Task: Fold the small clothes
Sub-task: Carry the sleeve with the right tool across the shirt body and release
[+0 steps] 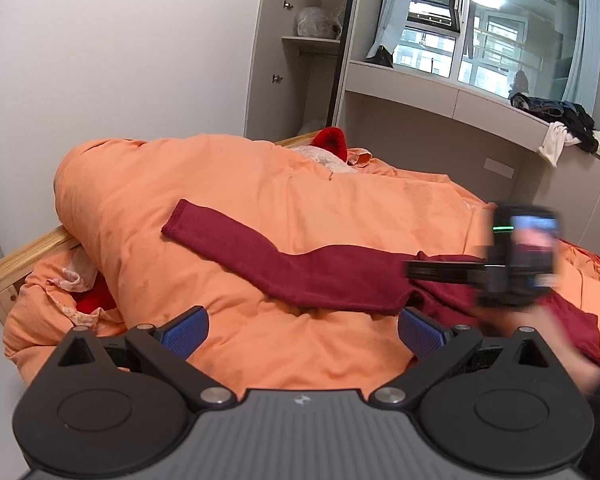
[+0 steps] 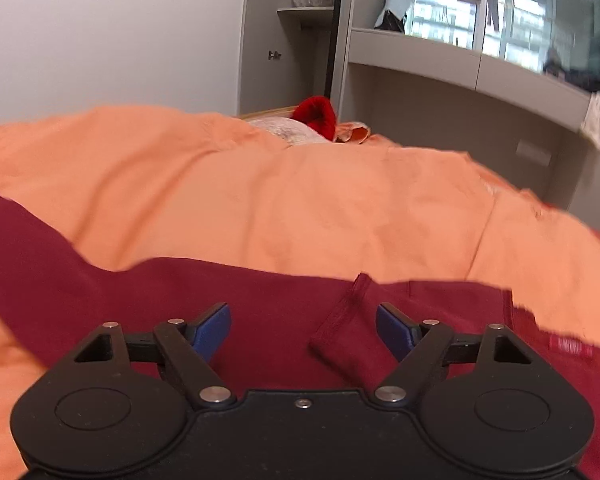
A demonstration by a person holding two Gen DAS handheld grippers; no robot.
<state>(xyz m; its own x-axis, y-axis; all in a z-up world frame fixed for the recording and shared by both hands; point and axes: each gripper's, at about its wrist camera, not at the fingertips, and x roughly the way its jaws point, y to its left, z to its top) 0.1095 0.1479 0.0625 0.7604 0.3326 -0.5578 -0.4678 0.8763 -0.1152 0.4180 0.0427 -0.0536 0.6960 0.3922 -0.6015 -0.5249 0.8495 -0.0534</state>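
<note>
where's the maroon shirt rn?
Maroon shirt lies on the orange duvet, sleeve stretched left in the left wrist view, body under the open right gripper.

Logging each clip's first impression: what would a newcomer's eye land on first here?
The dark red long-sleeved top spread across the orange duvet, one sleeve stretched out to the left. Over its body the right gripper hangs with jaws open and nothing between the pads; a folded cuff lies just ahead. The left gripper is open too, over bare duvet.
</note>
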